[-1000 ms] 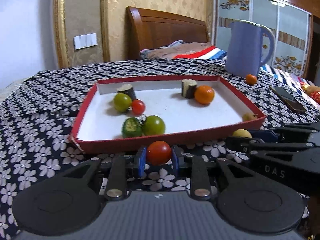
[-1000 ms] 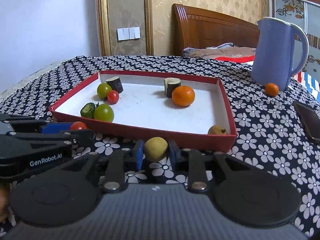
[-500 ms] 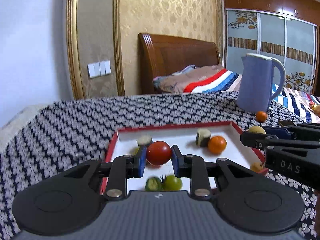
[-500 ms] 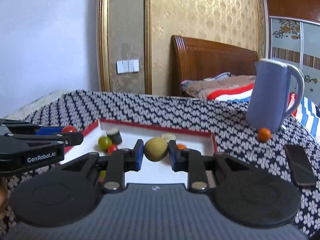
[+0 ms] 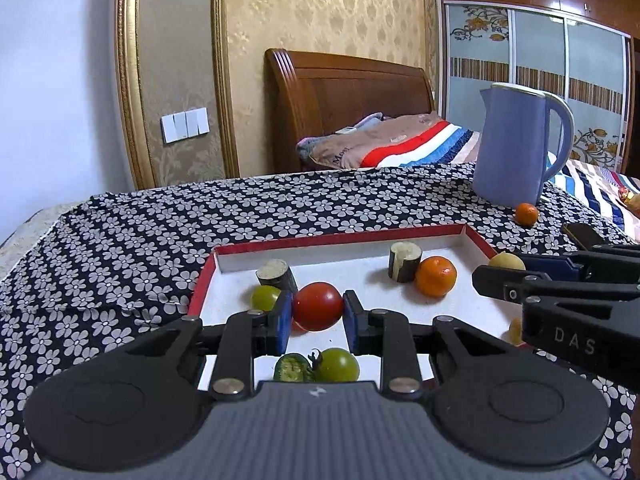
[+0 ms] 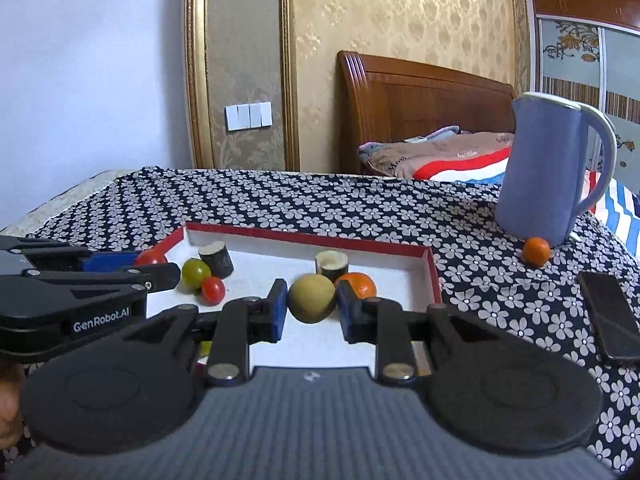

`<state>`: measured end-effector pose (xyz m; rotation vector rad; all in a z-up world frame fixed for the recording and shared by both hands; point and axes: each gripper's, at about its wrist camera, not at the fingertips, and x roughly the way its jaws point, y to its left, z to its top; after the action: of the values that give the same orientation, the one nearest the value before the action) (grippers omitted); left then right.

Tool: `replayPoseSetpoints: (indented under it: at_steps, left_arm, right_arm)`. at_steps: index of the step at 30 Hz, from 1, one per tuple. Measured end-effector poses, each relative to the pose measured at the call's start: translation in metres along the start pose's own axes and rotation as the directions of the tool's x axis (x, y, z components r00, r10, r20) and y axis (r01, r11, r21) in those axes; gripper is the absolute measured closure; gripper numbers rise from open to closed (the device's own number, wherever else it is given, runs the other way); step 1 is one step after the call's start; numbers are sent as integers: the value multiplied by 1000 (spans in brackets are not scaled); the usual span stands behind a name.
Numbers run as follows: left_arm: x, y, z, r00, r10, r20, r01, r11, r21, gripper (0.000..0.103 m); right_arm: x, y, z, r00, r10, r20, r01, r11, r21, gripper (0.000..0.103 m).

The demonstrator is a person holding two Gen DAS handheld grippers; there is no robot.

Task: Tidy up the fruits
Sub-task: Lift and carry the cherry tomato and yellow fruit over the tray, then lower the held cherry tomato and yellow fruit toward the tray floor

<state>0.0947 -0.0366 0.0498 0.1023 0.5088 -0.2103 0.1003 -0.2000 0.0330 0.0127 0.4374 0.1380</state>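
**Two fruits held up over the red tray**

Flowery black-and-white cloth [image 5: 280,208] covers the table, with a bed and gold wall behind it. On the cloth sits a red tray [image 5: 340,237] with a white floor.

The left gripper [image 5: 316,307] is squeezed shut on a red tomato [image 5: 318,306], holding it up above the tray's near left part. The right gripper [image 6: 312,299] is squeezed shut on a round tan fruit [image 6: 312,298], holding it up above the tray's near right part.

Inside the tray, by the far left corner, lie a green tomato [image 6: 196,273], a small red tomato [image 6: 213,290] and a dark log piece [image 6: 216,258]. Near the far edge are another log piece [image 5: 404,260] and an orange [image 5: 436,276] touching it. By the near edge lie a cut green fruit [image 5: 292,367] and a green tomato [image 5: 338,364] side by side.

A blue jug [image 6: 548,168] stands near the table's far right corner, with a small orange [image 6: 537,250] just beside it. A dark phone [image 6: 608,316] lies by the table's right edge.
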Motion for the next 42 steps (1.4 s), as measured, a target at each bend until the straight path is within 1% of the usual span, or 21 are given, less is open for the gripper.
replayPoseSetpoints:
  at_steps: [10, 17, 24, 42]
  left_arm:
    - [17, -2, 1, 1000, 2, -24, -2, 1000, 13, 77]
    - [29, -1, 5, 999, 6, -49, -6, 1000, 4, 77]
    - [38, -5, 9, 998, 9, -61, -7, 1000, 23, 77]
    - [68, -20, 17, 995, 45, -93, -40, 997, 61, 77]
  right_arm:
    - [14, -6, 0, 1000, -15, -18, 15, 1000, 2, 77]
    - [20, -6, 4, 1000, -18, -23, 18, 1000, -6, 77]
    - [26, -8, 5, 999, -20, -29, 20, 1000, -6, 77]
    - [47, -19, 7, 997, -47, -59, 46, 999, -3, 77]
